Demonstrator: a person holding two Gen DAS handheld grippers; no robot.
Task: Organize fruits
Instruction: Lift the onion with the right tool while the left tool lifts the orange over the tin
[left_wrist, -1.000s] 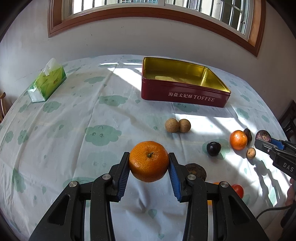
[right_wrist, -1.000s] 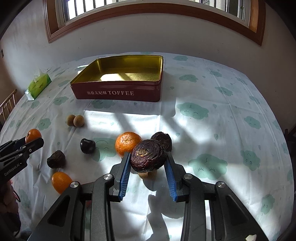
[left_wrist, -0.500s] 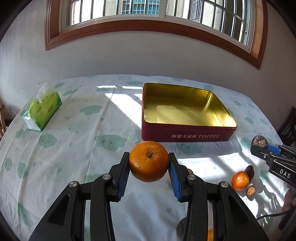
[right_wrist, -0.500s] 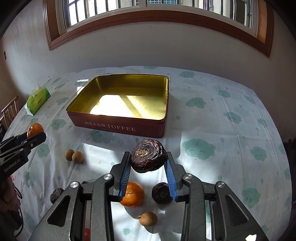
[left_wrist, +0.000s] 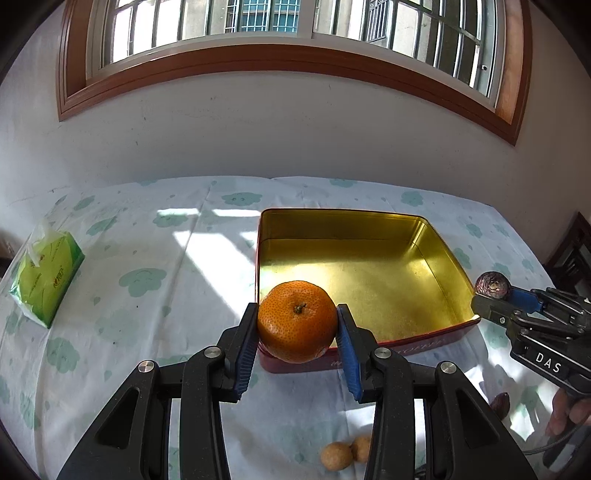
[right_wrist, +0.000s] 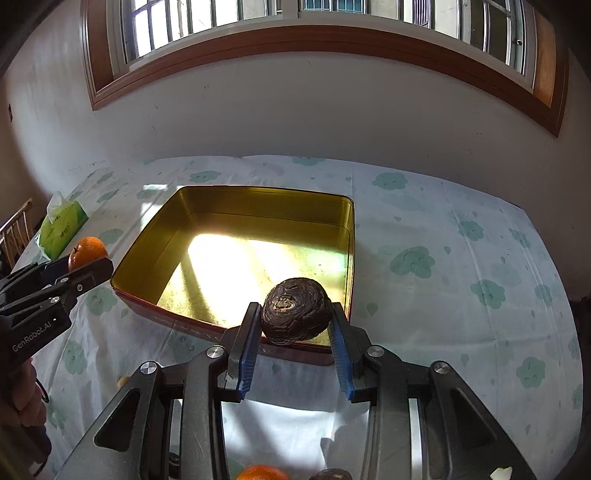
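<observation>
Surface (left_wrist: 207, 266) under cloud-print cloth. Open red TOFFEE tin (right_wrist: 236, 229), gold inside, nothing in it. My left tool (left_wrist: 297, 334) clamps a mandarin (left_wrist: 297, 321) over the tin's near-left corner. My right tool (right_wrist: 293, 332) clamps a wrinkled dark passion fruit (right_wrist: 295, 309) over its near-right rim. Green tissue pack (left_wrist: 46, 273) far left. Two longans (left_wrist: 345, 454) on the cloth below.

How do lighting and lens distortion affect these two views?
Left wrist view: fisheye bends the window frame; sun stripes the cloth; the orange is evenly lit and sharp. Right wrist view: a sun patch glares on the tin floor, washing out detail; the dark fruit reads almost black; corners vignette.
</observation>
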